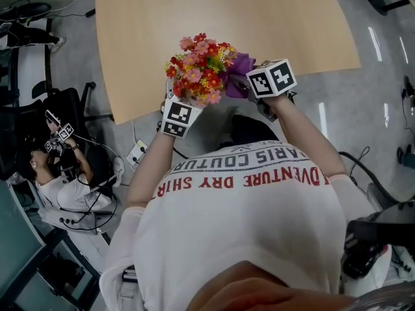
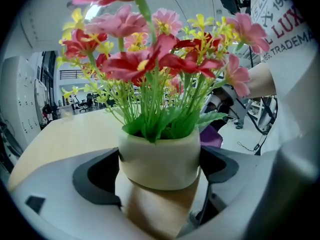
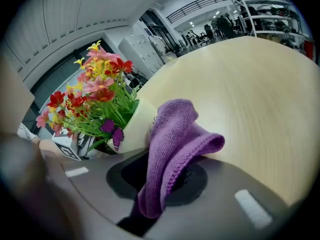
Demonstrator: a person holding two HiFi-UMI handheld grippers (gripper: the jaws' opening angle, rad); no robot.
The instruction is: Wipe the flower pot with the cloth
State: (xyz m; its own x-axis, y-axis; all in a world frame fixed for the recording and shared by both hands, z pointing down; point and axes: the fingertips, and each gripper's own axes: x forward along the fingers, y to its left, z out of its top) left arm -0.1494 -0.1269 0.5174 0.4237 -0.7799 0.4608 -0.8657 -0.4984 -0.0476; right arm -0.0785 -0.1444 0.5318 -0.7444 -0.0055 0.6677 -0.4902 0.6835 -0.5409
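While both forearms reach forward from the white printed shirt and converge at chest height, the left claw is clamped on the cream flower pot, one dark jaw against each side of it; the pot stands upright in that grip, its red, pink and yellow flowers rising above the marker cube; the right claw, held just beside it on the person's right, pinches a purple cloth between its narrowed jaws, the free end folding over and lying against the pot's wall; a small purple butterfly sits among the green stems on that side. In the head view the pot hangs over the near edge of a pale wooden tabletop with a curved outline; whether its base touches the wood cannot be told. Around it lies a grey floor with cables and a power strip; another person sits at the left among dark chairs; the gripper views show a bright open hall with white walls, shelving and a railed balcony.
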